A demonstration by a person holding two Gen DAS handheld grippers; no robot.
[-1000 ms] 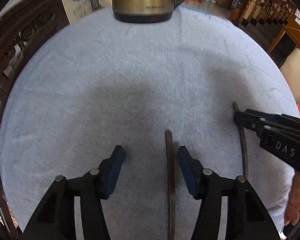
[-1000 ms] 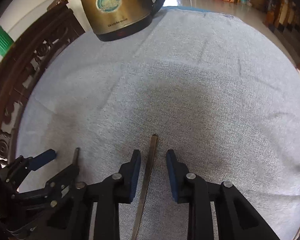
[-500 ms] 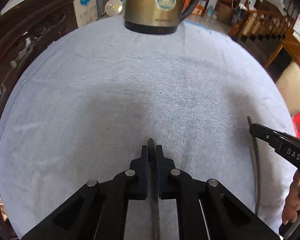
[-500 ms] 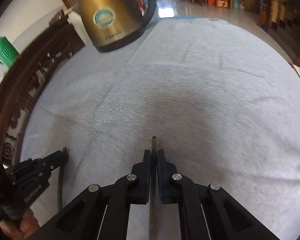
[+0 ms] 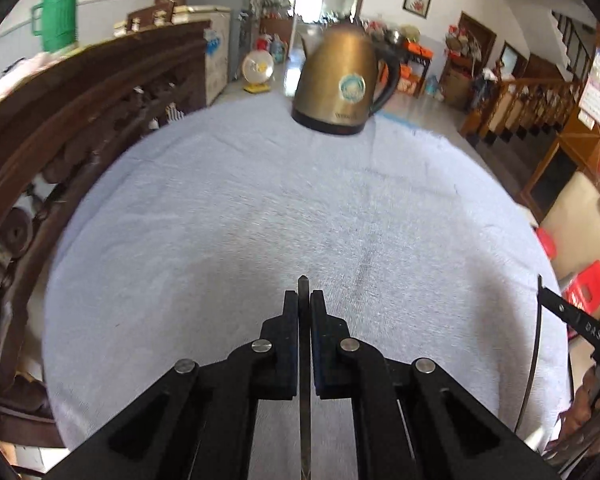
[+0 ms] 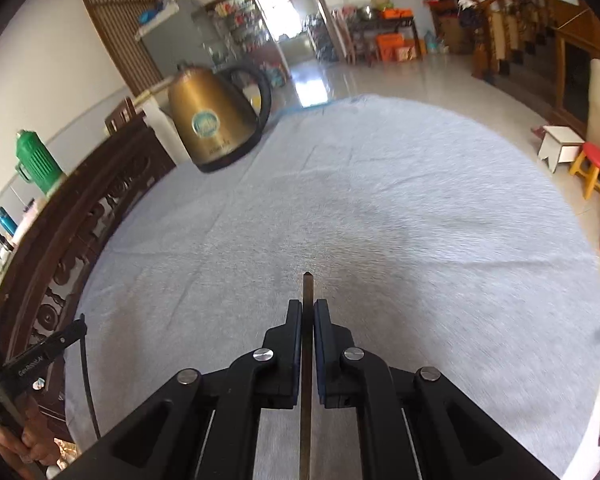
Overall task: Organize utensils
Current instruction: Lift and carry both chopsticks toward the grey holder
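In the left wrist view my left gripper [image 5: 304, 296] is shut on a thin dark utensil [image 5: 303, 285]; its tip pokes out just past the pads, above the pale blue cloth [image 5: 228, 232]. My right gripper [image 5: 572, 318] shows at the right edge of that view with a second thin utensil [image 5: 535, 360] hanging from it. In the right wrist view the right gripper [image 6: 308, 304] is shut on this brownish thin utensil [image 6: 307, 286]. The left gripper [image 6: 48, 350] appears at the left edge there, its utensil [image 6: 86, 380] trailing down. Both utensils' lower ends are hidden.
A brass-coloured electric kettle [image 5: 342, 84] [image 6: 214, 120] stands at the far edge of the cloth-covered round table. A carved dark wooden chair back [image 5: 60, 120] curves along the left. A hand [image 6: 24, 440] holds the left gripper's grip. Red stools [image 6: 596, 168] stand on the floor to the right.
Both grippers closed on the utensils that lay between their fingers and lifted them off the cloth. Both views have pulled back and tilted up, so the kettle looks farther away.
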